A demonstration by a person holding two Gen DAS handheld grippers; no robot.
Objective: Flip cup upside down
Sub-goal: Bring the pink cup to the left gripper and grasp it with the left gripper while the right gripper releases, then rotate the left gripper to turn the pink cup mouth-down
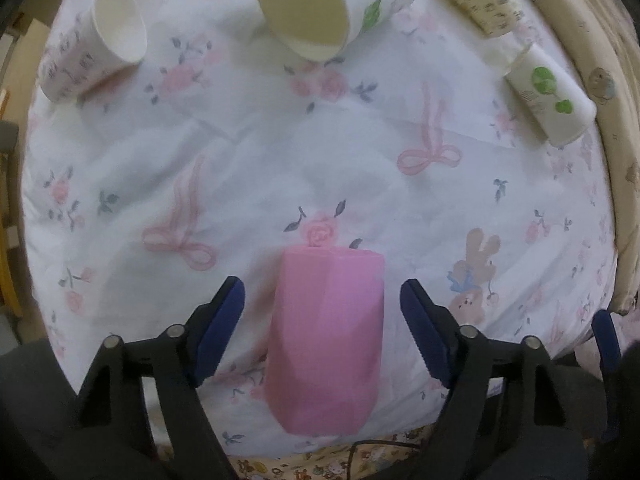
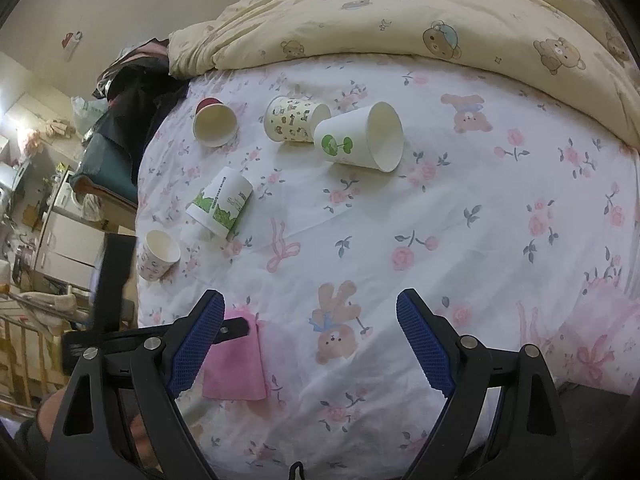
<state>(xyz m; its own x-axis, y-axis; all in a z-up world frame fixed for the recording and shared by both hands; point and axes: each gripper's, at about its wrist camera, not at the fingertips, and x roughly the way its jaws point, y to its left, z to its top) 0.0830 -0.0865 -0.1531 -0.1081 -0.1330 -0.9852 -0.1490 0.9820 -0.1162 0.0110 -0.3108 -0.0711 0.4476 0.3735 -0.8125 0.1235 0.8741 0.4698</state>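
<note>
A bed covered by a white floral sheet (image 2: 460,216) fills both views, with a cream bear-print quilt (image 2: 400,12) bunched along its far edge; in the left wrist view only a curved strip of that quilt (image 1: 616,128) shows at the right. The pink cup (image 1: 326,340) stands on the sheet with a closed flat end uppermost, its lower rim blurred against the bed's near edge. It sits between the spread fingers of the left gripper (image 1: 322,300), whose jaws are released and apart from the cup's sides. In the right wrist view the same pink cup (image 2: 236,360) is partly hidden behind the right gripper's left finger. The right gripper (image 2: 310,312) hovers over bare sheet with jaws released, holding nothing. Five paper cups lie further off: a large green-printed one (image 2: 360,136) on its side, a grass-printed one (image 2: 220,208), a bear-patterned one (image 2: 294,124), a red-based one (image 2: 214,124) and a small one (image 2: 158,256) near the bed's edge. Clutter beyond the bed is too blurred to make out.
</note>
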